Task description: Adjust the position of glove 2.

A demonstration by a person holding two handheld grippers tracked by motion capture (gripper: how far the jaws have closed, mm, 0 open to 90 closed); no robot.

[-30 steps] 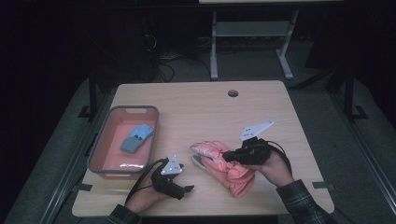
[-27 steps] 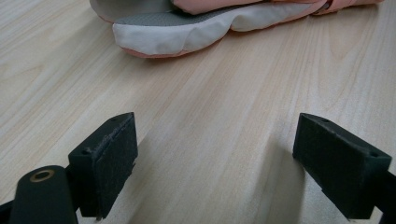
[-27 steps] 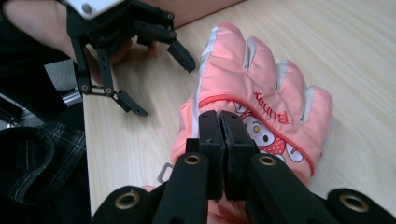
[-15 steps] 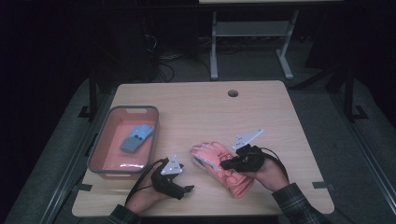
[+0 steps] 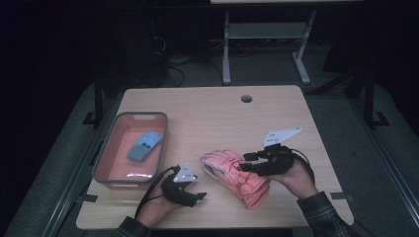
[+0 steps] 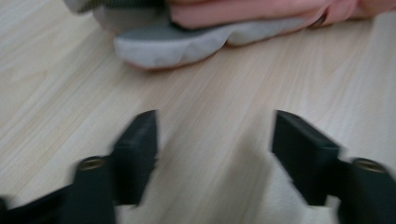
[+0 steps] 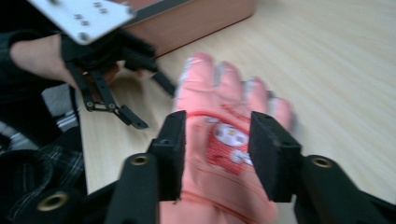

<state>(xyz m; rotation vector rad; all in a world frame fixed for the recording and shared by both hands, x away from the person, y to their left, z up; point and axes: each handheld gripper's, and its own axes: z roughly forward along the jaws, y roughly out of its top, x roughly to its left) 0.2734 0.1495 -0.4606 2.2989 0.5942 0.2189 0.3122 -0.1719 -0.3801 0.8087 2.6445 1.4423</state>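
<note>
Near the front middle of the table (image 5: 212, 113) lies the pink glove (image 5: 237, 175), fingers pointing toward the bin (image 5: 101, 163), which holds a blue glove (image 5: 145, 145). Over the pink glove's back hangs the right gripper (image 5: 249, 162); its jaws have just been opening and now stand apart, one on each side of the printed patch (image 7: 229, 140), and the pads do not seem to press the fabric, so it counts as released rather than held. Just short of the glove's grey fingertips (image 6: 173, 44) sits the left gripper (image 5: 200, 196); its jaws have just been closing but are apart, with only bare wood between them.

The step looks like passing the glove over or getting a new hold so it can go into the bin beside its mate. To do that well, I would slide the left gripper forward and low until a good fold of the fingertip end sits deep between the pads, not just the soft grey edge, which could slip out. Close fully before lifting. Keep the right gripper clear above the glove so the fabric does not snag on a jaw. Padded cloth will sag, so lift high enough for the cuff (image 5: 254, 195) to clear the bin's wall
</note>
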